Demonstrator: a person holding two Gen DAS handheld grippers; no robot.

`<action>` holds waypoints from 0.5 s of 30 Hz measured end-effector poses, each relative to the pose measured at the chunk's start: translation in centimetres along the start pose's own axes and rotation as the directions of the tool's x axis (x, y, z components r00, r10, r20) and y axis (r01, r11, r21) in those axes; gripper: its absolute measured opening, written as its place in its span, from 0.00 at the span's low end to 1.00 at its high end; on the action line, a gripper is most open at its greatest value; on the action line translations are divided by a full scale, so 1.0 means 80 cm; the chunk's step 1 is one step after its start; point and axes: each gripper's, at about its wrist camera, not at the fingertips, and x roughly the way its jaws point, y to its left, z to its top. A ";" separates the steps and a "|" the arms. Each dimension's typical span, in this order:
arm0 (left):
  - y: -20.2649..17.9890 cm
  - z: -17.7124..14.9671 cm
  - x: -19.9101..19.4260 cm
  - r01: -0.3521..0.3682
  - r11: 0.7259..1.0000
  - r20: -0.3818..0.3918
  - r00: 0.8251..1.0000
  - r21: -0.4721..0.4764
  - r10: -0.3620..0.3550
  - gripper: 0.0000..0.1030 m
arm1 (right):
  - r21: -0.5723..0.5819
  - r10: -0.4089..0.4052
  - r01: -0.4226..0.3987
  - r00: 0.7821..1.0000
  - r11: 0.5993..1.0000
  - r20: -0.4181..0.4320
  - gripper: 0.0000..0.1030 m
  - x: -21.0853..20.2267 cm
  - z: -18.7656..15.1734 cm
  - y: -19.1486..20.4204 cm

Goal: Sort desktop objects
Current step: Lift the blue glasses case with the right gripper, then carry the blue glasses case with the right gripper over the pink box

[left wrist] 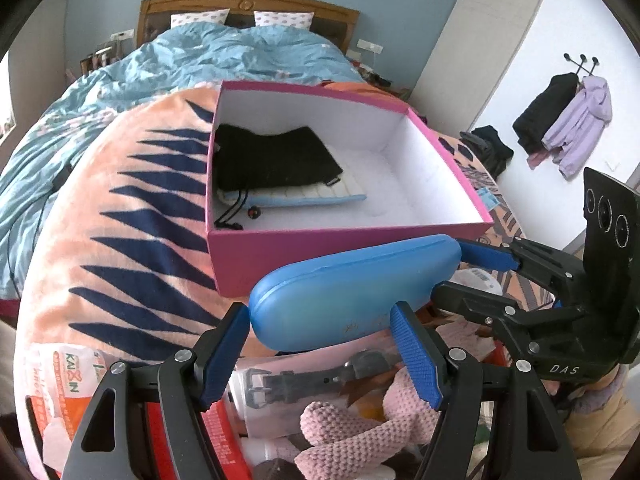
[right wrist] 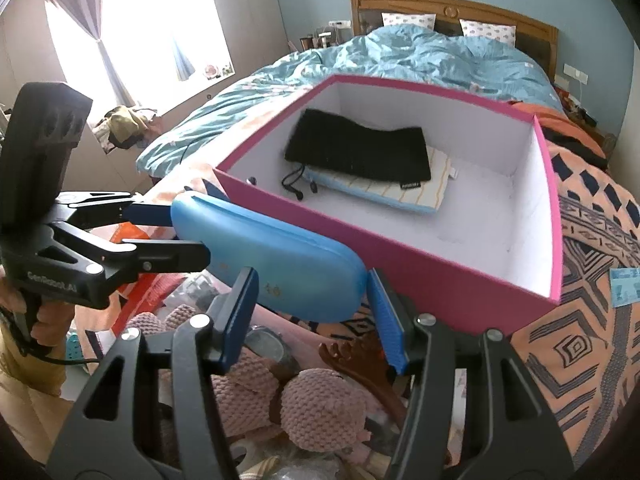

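Blue case: a long, rounded blue case (left wrist: 352, 288) held off the bed, just in front of the pink box, one tool at each end.
Left tool: the left tool (left wrist: 320, 354) stands partly open, its blue pads pressed on the case's near end at 6 o'clock in the left wrist view.
Right tool: the right tool (right wrist: 312, 316) stands partly open and clamps the other end, at 6 o'clock in its own view.
Pink box: the open pink box (left wrist: 304, 256) with white inside sits on the patterned orange blanket (left wrist: 120, 216), at 12 o'clock from the case.
Box contents: a black pouch (right wrist: 360, 152) lies on a striped flat item (right wrist: 424, 192) at the far left of the box.
Below the case: a pink knitted toy (right wrist: 320, 408) and a black watch (left wrist: 320, 376) among loose things.
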 end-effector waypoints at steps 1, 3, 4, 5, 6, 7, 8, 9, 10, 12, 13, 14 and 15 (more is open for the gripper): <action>-0.001 0.002 -0.002 0.001 1.000 0.004 1.000 0.002 -0.001 0.71 | -0.003 -0.002 0.002 1.000 1.000 0.007 0.57 -0.003 0.001 0.000; -0.004 0.004 -0.005 0.002 1.000 0.012 1.000 0.009 -0.002 0.71 | -0.002 -0.003 0.003 1.000 1.000 0.018 0.57 -0.009 0.004 -0.001; -0.006 0.006 -0.007 0.002 1.000 0.016 1.000 0.013 -0.002 0.71 | -0.004 -0.005 0.005 1.000 1.000 0.025 0.57 -0.012 0.006 -0.001; -0.008 0.008 -0.008 0.001 1.000 0.020 1.000 0.018 -0.001 0.71 | -0.006 -0.007 0.007 0.999 1.000 0.032 0.57 -0.016 0.007 -0.001; -0.010 0.010 -0.009 -0.001 1.000 0.027 1.000 0.025 0.000 0.71 | -0.006 -0.009 0.009 0.999 1.000 0.040 0.57 -0.019 0.009 -0.002; -0.011 0.012 -0.010 -0.001 1.000 0.030 1.000 0.028 0.001 0.71 | -0.007 -0.011 0.011 0.999 1.000 0.044 0.57 -0.021 0.010 -0.002; -0.013 0.014 -0.011 -0.002 1.000 0.033 0.999 0.030 0.001 0.71 | -0.008 -0.013 0.013 0.999 1.000 0.049 0.57 -0.023 0.012 -0.003; -0.014 0.016 -0.012 -0.002 0.999 0.037 0.999 0.035 0.001 0.71 | -0.008 -0.015 0.015 0.998 1.000 0.054 0.57 -0.025 0.014 -0.004; -0.014 0.018 -0.012 -0.001 0.999 0.039 0.999 0.035 0.000 0.71 | -0.010 -0.017 0.018 0.998 1.000 0.059 0.57 -0.028 0.015 -0.004; -0.016 0.021 -0.013 -0.002 0.999 0.043 0.999 0.040 0.000 0.71 | -0.011 -0.020 0.021 0.998 1.000 0.066 0.57 -0.031 0.018 -0.006; -0.017 0.023 -0.013 -0.001 0.999 0.044 0.999 0.039 -0.001 0.71 | -0.013 -0.022 0.023 0.997 1.000 0.069 0.57 -0.032 0.020 -0.006; -0.017 0.025 -0.013 0.000 0.999 0.045 0.999 0.038 -0.001 0.71 | -0.015 -0.024 0.025 0.997 1.000 0.071 0.57 -0.033 0.022 -0.006; -0.017 0.026 -0.013 -0.001 0.999 0.046 0.999 0.038 -0.001 0.71 | -0.016 -0.025 0.027 0.997 1.000 0.072 0.57 -0.033 0.023 -0.007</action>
